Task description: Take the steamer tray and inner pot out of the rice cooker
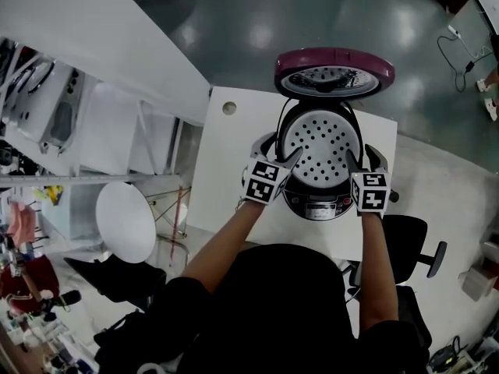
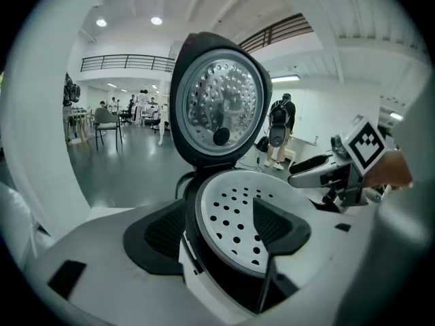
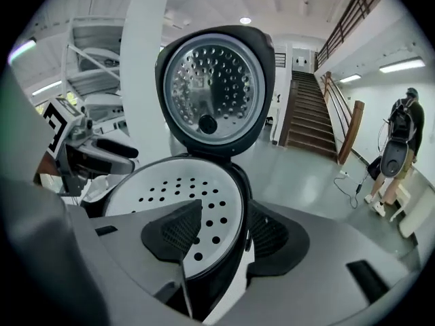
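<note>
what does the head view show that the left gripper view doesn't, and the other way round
Head view only: the person's arms, an office chair and a round white side table. Left gripper view only: a person with a backpack across the hall and a balcony railing. Both: the rice cooker with its lid raised, the perforated steamer tray and the right gripper.

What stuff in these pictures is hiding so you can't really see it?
1. Inner pot: all three views, covered by the steamer tray sitting in the rice cooker.
2. Print on the front panel: head view, too small and blurred.
3. Cooker's lower body: both gripper views, cut off behind the left tool and right tool.
4. Near edge of the table: head view, hidden by the person's arms.
</note>
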A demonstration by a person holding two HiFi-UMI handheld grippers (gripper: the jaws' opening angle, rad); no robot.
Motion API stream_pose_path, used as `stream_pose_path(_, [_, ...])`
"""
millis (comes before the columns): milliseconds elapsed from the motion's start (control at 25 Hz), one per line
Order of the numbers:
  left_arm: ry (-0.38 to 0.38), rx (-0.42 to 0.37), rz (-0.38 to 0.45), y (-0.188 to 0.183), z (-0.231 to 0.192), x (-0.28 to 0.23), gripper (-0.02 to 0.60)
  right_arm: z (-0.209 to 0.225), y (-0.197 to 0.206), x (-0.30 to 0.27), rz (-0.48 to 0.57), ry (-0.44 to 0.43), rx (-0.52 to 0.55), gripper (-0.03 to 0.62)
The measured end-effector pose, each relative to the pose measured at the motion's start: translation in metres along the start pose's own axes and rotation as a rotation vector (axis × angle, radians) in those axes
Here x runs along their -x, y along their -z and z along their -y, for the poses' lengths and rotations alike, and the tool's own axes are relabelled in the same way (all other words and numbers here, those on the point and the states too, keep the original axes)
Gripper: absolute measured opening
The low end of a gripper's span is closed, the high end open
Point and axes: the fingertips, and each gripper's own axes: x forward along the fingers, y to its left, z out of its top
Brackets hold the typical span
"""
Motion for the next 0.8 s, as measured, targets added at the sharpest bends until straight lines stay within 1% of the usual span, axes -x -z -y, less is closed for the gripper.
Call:
stream_pose_path(120, [-0.018,-0.037,-0.021,0.000,-0.004,-0.008,0.287,0.002,0.005,-0.011,-0.033,-0.006,0.032,0.201])
stream_pose_path(320, [-0.039,-0.097,-0.102,0.015,-0.008,-0.027,0.287,0.007,0.017,-0.026,-0.119,-0.010,0.074,0.209])
stream_pose_path(400, [-0.066,-0.114,-0.132,0.020,-0.013,-0.031,0.287,0.007,0.021,-0.030,-0.160,-0.007,0.095,0.209])
stream_pose_path(520, [-0.109,-0.143,-0.196,0.030,-0.019,-0.032,0.287,0.008,0.026,-0.034,-0.214,0.022,0.172,0.209])
stream_pose_path(600, [-0.133,-0.140,-0.218,0.035,-0.022,-0.031,0.287,0.010,0.029,-0.035,-0.228,0.040,0.223,0.207])
stream_pose_path(680, [-0.160,-0.107,-0.208,0.035,-0.027,-0.030,0.285,0.011,0.031,-0.036,-0.227,0.040,0.254,0.209])
stream_pose_path(800, [-0.173,-0.074,-0.204,0.034,-0.030,-0.029,0.285,0.010,0.030,-0.036,-0.223,0.045,0.283,0.207])
